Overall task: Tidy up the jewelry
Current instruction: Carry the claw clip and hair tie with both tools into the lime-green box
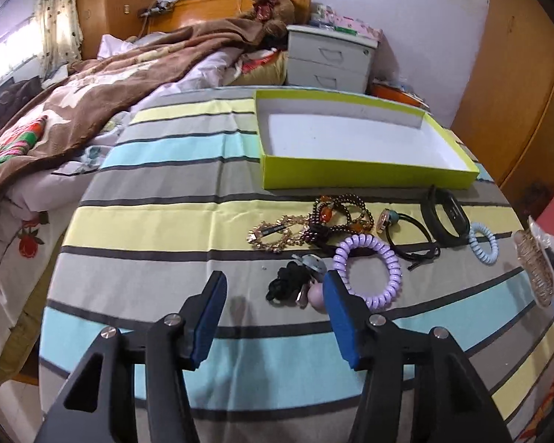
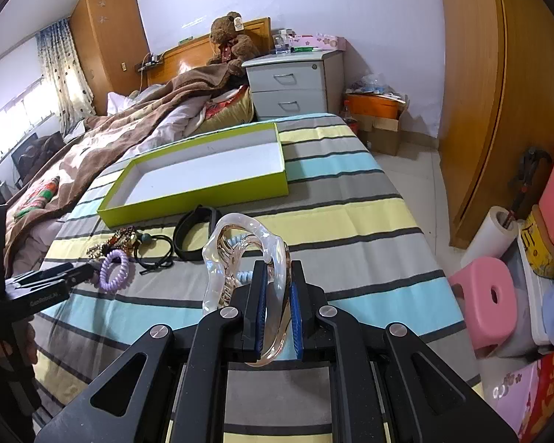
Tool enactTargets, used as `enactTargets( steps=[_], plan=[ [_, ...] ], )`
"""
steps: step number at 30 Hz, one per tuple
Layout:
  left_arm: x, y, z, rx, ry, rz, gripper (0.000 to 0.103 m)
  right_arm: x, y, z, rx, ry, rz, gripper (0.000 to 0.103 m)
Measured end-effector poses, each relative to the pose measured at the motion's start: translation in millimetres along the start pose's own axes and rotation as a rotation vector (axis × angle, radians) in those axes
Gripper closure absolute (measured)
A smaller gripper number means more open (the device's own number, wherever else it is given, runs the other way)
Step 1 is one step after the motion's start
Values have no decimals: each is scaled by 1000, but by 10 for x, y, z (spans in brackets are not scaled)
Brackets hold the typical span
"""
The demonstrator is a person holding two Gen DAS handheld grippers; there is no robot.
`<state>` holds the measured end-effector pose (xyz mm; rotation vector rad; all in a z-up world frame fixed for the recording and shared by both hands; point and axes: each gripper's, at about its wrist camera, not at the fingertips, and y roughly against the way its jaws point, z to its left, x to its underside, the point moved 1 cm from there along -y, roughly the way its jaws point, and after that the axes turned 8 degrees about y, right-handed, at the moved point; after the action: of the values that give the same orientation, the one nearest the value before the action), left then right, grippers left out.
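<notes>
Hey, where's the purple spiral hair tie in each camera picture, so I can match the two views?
Left wrist view: the purple spiral hair tie lies lower centre-right on the striped cloth, just beyond the left gripper.
Right wrist view: the same hair tie is at lower left, beside the left gripper's tip.
Shared landmark: the green tray, lying beyond the jewelry in both.

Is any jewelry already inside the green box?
No. The green box shows only its bare white floor, while the purple coil hair tie and the other pieces lie on the striped sheet in front of it.
</notes>
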<state>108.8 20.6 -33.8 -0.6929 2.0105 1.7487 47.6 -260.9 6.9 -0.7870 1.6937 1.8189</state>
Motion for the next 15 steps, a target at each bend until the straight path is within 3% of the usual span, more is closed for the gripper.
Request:
enactTargets(
  steps=[6,7,9,15],
  plan=[
    [44,-95,-83,14,-28,46,47,-34,39,42,-1,8,-12,91],
    [46,-88,-80,9,-28,34,50,-38,38,45,-1,8,-12,91],
    [42,-74,-64,-5,-19,32,66,-42,35,49,0,7,-10,91],
    [46,-62,-48,6,-6,32,76,-61,27,62,0,10,-9,91]
  ],
)
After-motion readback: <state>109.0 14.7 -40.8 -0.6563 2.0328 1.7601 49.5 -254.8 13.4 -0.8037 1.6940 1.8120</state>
